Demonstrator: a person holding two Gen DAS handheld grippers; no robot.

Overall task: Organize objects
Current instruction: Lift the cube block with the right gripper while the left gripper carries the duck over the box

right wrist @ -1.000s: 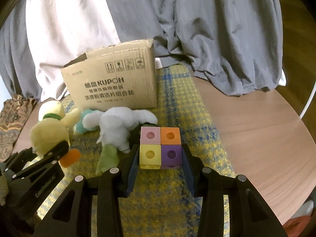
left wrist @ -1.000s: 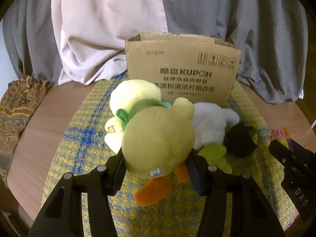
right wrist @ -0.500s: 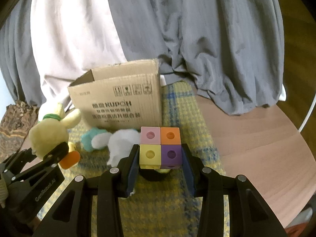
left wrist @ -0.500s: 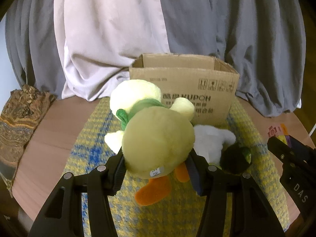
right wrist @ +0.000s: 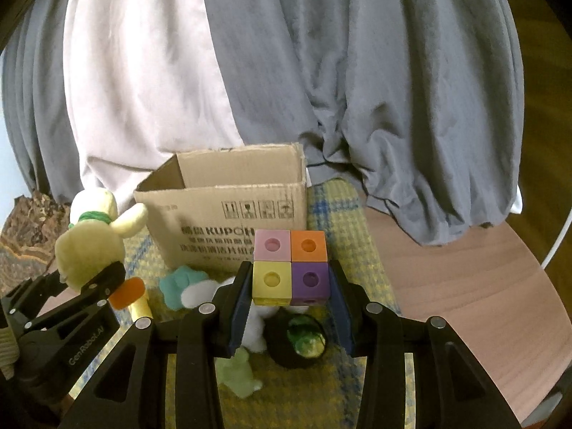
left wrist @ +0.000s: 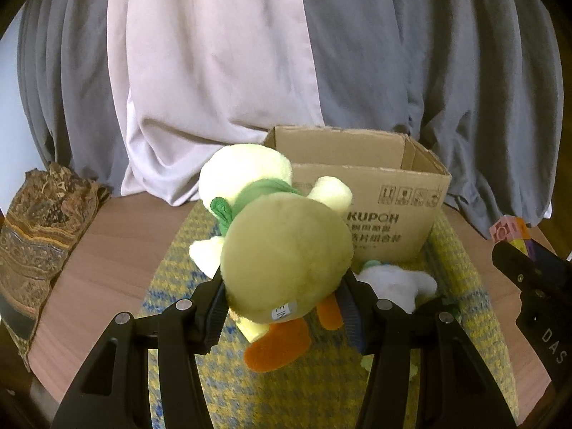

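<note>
My left gripper is shut on a yellow plush duck with a green scarf and orange feet, held above the mat in front of the open cardboard box. My right gripper is shut on a block of four coloured cubes, pink, orange, yellow and purple, also lifted in front of the box. The duck and the left gripper show at the left of the right wrist view. The cubes show at the right edge of the left wrist view.
A white plush toy with teal and green paws and a dark round object lie on the yellow-blue woven mat on a round wooden table. Grey and pink curtains hang behind. A patterned cloth lies at the left.
Both grippers have risen with their loads; the box's open top now shows and the toys on the mat sit lower in view.
</note>
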